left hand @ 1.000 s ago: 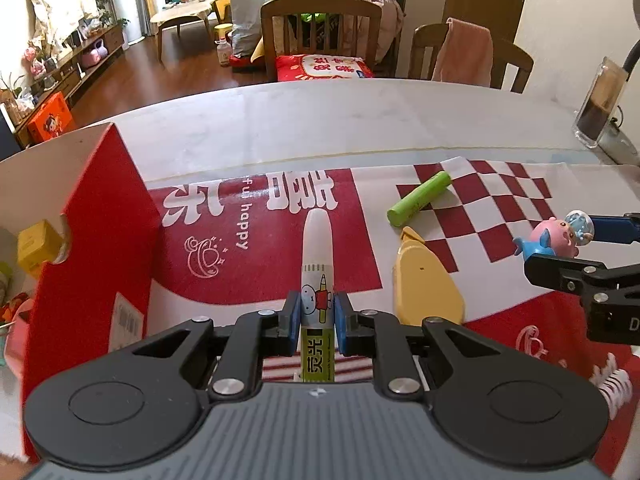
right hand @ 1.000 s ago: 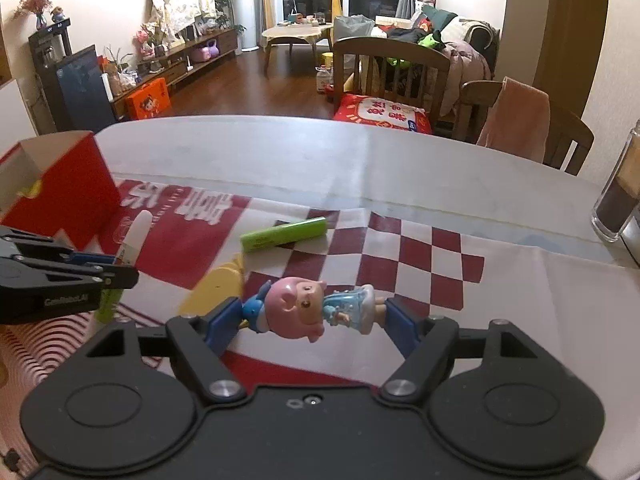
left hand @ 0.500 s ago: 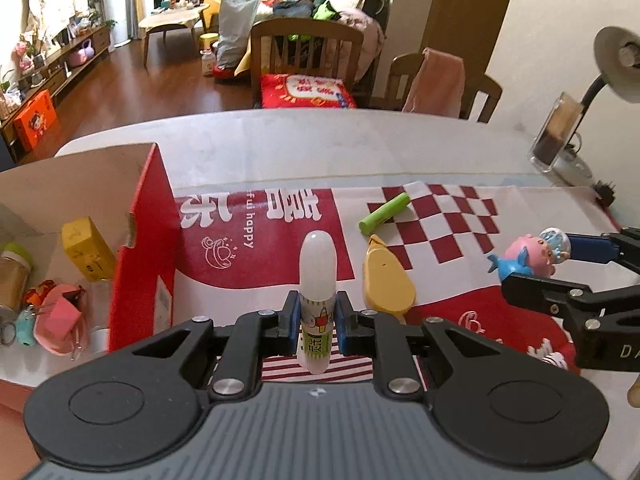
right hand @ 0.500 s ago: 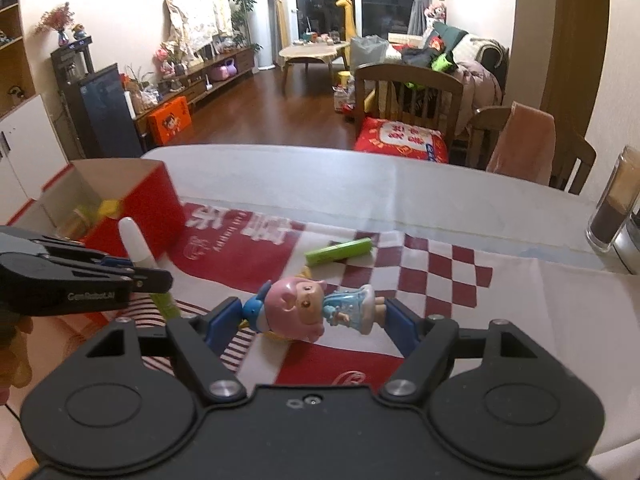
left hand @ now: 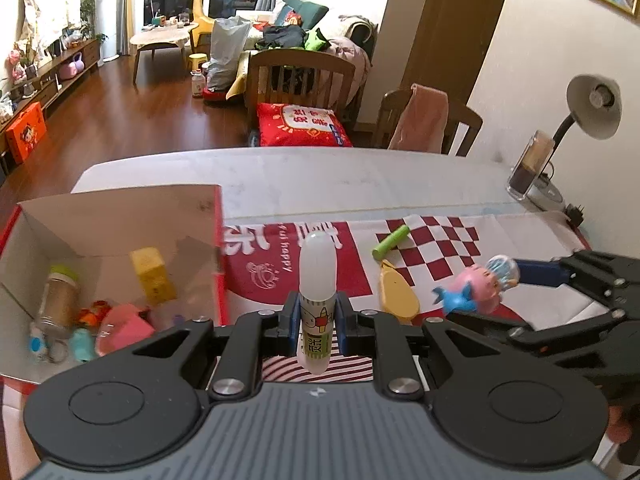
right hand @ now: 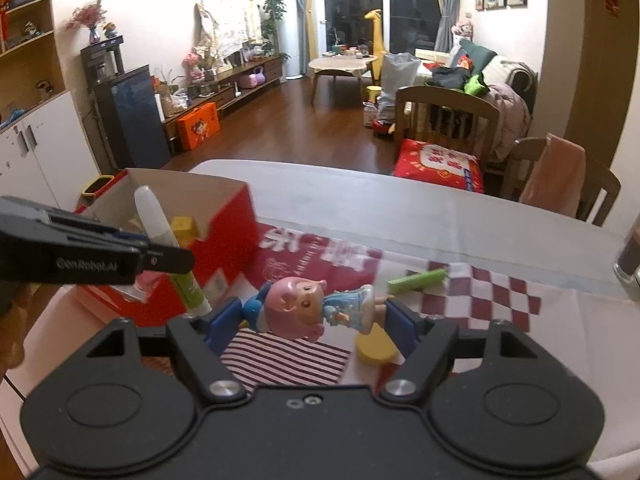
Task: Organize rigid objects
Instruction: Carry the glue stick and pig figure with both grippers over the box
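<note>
Open red cardboard box (left hand: 218, 240) with matt brown inner walls. Glossy plastic pink pig figurine (right hand: 304, 306) and smooth white plastic glue stick (left hand: 316, 276). Printed red-and-white cloth mat (left hand: 440, 248) on pale marble-look tabletop (left hand: 320, 176).

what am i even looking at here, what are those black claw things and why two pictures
No robot here: a person holds a two-finger gripper in each hand, and each one carries a wide-angle camera looking along its fingers. So you get two views of one table.

The left view shows the left gripper shut on a glue stick. The right view shows the right gripper shut on a pig figure, held sideways. Each gripper also shows at the edge of the other's view.

On the red and white mat lie a green tube and a yellow piece. To the left stands an open red box already holding small items, probably where the held things go.
</note>
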`<state>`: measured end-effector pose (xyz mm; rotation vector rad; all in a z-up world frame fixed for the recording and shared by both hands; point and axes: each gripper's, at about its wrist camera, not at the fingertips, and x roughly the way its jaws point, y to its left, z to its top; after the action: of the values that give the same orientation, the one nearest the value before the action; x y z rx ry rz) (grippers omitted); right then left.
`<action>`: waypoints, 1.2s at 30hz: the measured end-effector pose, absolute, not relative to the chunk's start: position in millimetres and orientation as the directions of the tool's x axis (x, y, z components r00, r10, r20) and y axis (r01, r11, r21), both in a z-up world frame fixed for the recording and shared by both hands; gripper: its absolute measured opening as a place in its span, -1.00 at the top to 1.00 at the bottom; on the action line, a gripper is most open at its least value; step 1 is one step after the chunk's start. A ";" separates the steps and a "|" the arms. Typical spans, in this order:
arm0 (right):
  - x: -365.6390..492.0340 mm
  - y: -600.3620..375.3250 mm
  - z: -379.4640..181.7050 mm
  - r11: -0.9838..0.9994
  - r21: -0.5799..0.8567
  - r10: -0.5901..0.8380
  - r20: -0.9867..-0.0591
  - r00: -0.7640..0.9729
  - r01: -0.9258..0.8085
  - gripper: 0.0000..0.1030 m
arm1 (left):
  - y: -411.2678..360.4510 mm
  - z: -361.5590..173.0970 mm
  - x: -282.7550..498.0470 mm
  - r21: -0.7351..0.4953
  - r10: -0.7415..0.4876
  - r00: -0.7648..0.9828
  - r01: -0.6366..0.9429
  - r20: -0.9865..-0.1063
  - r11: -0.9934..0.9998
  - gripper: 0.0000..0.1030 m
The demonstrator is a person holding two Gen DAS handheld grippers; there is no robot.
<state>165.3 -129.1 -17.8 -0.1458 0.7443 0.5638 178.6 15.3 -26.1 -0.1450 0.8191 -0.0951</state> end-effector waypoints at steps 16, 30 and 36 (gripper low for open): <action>151.5 -10.4 -8.2 0.789 0.046 0.484 -0.662 0.573 -0.613 -0.48 | 144.0 6.7 163.3 -0.161 -0.069 0.747 -0.052 -0.661 0.986 0.67; 175.4 77.2 -45.7 0.772 0.033 0.451 -0.733 0.510 -0.635 -0.48 | 230.0 -34.2 196.7 -0.090 0.029 0.677 -0.140 -0.735 0.986 0.67; 179.6 98.7 -67.8 0.778 -0.004 0.404 -0.762 0.505 -0.628 -0.48 | 232.0 -55.3 211.1 -0.067 0.025 0.653 -0.116 -0.757 0.991 0.67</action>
<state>179.6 98.7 -67.8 -0.2978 0.8311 0.6339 211.1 232.0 -55.3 -0.1134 0.8566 0.0802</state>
